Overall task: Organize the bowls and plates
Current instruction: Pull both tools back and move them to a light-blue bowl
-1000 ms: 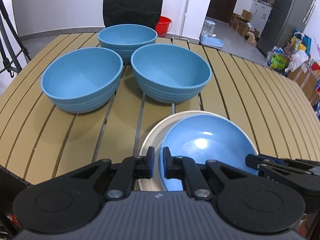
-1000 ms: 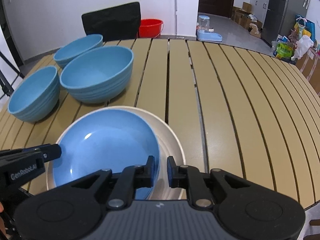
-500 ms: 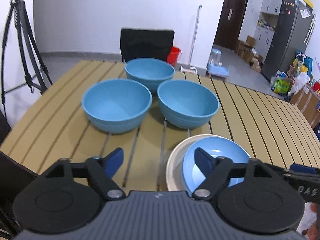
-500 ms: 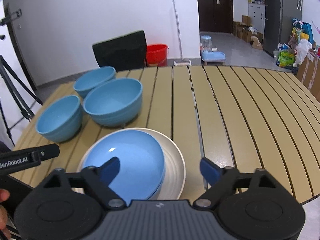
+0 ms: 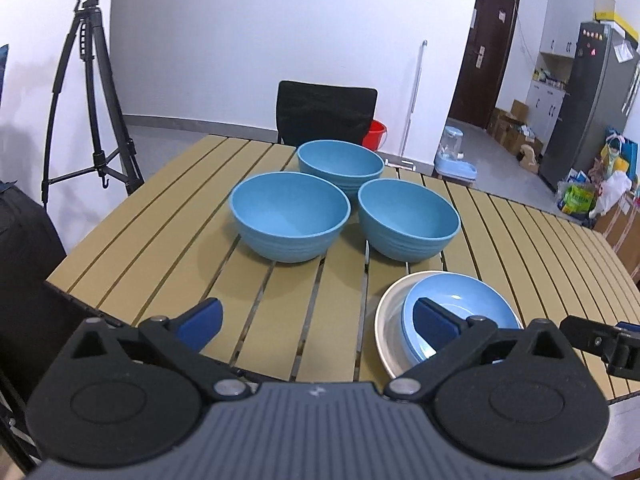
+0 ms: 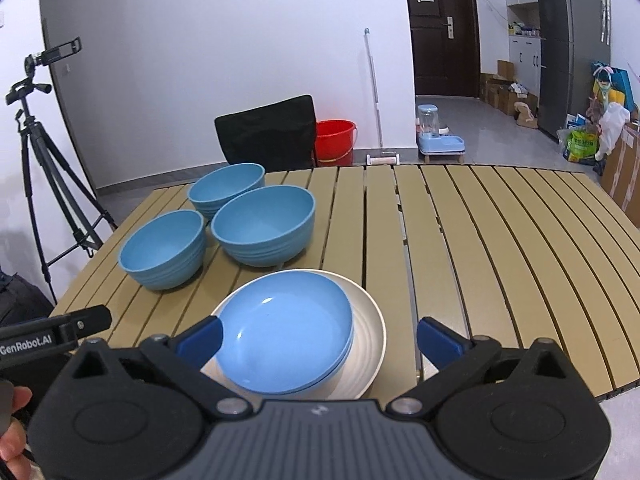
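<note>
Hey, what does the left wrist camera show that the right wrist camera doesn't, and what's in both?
Only the left wrist view shows the left gripper whole, jaws wide open above the slatted table, and the whole tripod.

Only the right wrist view shows the right gripper whole, open with its fingers either side of the blue plate, plus a person's fingers.

Both show three blue bowls, the blue plate on the cream plate, a black chair and a red bucket.

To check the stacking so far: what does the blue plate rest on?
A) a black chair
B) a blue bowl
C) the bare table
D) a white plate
D: the blue plate lies inside the larger white plate, near the table's front edge.
</note>
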Available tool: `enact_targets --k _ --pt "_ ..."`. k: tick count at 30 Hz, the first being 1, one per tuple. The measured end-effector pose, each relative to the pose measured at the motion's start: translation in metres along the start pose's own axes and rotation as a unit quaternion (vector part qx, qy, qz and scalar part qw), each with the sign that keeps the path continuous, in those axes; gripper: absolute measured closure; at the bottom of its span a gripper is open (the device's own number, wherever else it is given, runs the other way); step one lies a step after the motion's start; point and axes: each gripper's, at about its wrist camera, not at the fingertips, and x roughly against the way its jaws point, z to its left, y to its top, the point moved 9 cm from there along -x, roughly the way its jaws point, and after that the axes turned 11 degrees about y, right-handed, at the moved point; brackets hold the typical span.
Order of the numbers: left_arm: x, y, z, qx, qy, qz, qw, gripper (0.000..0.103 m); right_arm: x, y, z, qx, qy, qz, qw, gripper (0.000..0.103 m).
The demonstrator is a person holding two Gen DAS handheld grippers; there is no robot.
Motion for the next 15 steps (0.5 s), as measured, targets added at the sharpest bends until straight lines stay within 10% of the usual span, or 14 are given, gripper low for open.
enact_targets --k 15 --pt "0.007 0.007 0.038 0.018 0.003 -0.006 0.9998 0.0 0.006 0.0 0.031 0.02 0.006 0.003 1.0 0.0"
